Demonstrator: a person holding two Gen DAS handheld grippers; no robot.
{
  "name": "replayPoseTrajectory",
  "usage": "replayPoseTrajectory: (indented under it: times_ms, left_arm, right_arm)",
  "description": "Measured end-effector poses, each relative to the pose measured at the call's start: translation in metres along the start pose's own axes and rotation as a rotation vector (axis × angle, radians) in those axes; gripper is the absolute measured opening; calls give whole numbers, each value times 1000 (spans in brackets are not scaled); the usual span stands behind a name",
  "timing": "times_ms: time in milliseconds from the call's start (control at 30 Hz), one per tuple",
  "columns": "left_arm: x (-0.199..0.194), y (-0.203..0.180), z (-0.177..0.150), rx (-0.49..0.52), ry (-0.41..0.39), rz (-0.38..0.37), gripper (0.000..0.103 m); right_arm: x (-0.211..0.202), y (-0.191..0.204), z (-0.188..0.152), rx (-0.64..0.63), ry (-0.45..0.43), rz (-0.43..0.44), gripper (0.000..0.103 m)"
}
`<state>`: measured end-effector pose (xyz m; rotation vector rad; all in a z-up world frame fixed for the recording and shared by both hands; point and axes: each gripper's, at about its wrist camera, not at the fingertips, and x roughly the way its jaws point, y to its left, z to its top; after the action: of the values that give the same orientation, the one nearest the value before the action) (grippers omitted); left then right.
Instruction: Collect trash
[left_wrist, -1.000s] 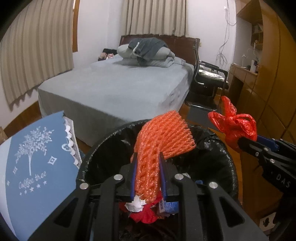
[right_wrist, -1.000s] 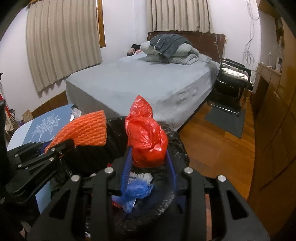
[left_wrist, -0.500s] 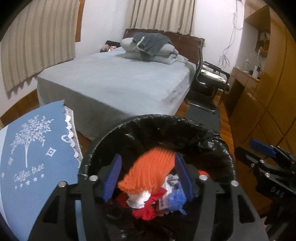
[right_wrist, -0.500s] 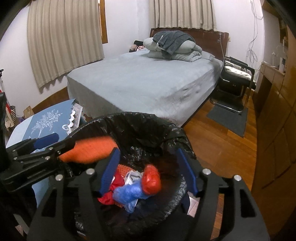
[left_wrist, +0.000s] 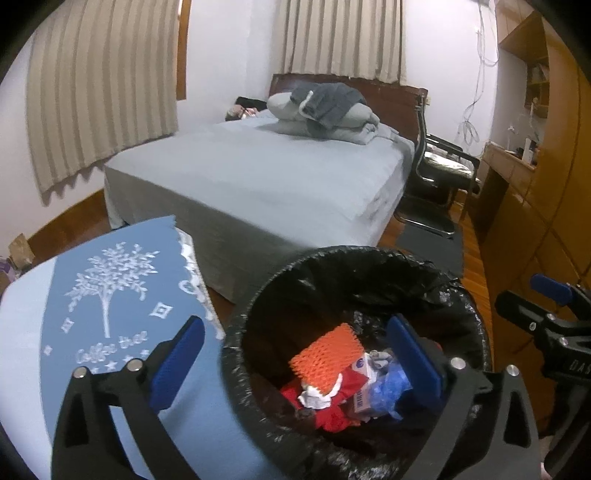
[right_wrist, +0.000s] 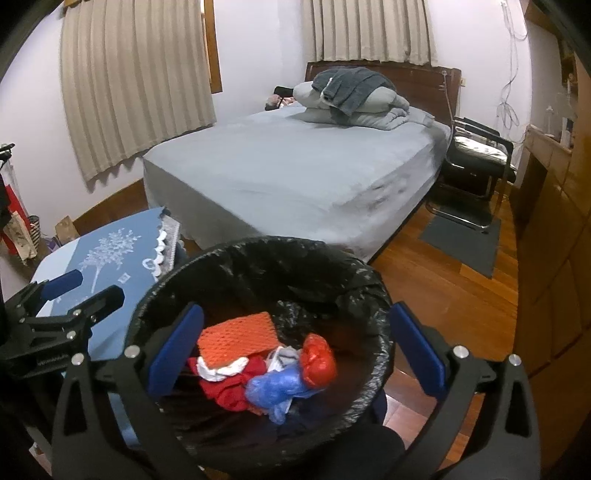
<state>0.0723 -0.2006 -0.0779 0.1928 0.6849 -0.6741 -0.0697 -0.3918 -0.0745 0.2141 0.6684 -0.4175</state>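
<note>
Dropped orange foam net (left_wrist: 325, 352) lies crumpled in bin (left_wrist: 258, 314).

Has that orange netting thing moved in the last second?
Yes. The orange foam net has dropped from between the left gripper's opening jaws, down past the black-lined bin's rim, and now lies on the trash inside.

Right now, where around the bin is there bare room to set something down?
The blue tablecloth left of the trash bin lies bare, as does the grey bed up to its folded bedding. The bin's bottom is crowded with trash.
</note>
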Motion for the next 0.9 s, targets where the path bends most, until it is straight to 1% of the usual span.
replayPoseTrajectory:
  times_ms: [167,500,900]
  left_arm:
    - [-25,6,2,-6,-23,25,97]
    - [-74,14,11,-13,-86,87,97]
    - [-108,17,15,-18,-140,122,97]
  right_arm:
    - [-18,16,9,-11,-30,36,98]
    - [-50,35,23,-51,-73,71,98]
    - [-74,53,33,-89,-116,92,98]
